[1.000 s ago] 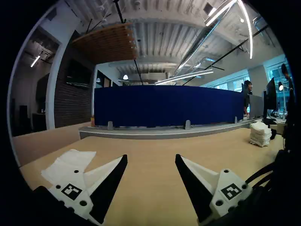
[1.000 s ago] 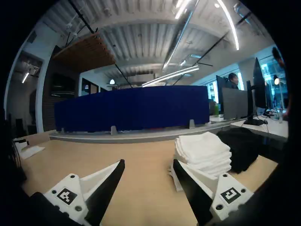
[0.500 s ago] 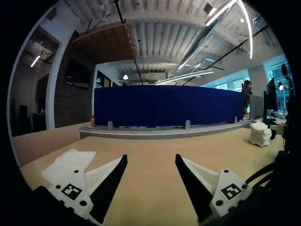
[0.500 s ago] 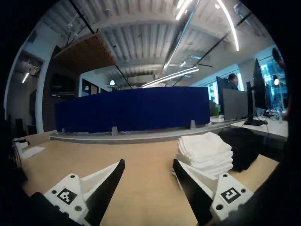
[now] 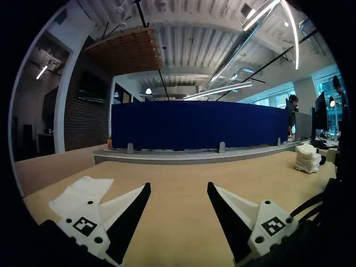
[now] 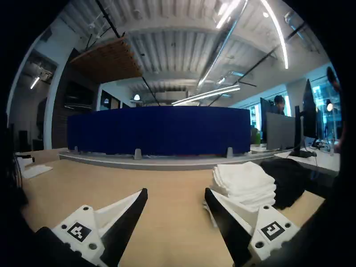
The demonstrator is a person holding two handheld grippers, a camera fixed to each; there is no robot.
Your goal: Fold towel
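No words, numbers or brand names can be read. The only printed marks are black-and-white square code patterns [image 5: 84, 225] on the white finger bases of the left gripper [image 5: 178, 184] and the right gripper [image 6: 175, 190] — no letters in them.

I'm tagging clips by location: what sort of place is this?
Most likely an open-plan office: a long blue desk divider, monitors to the right, and strip lights under an exposed ceiling.
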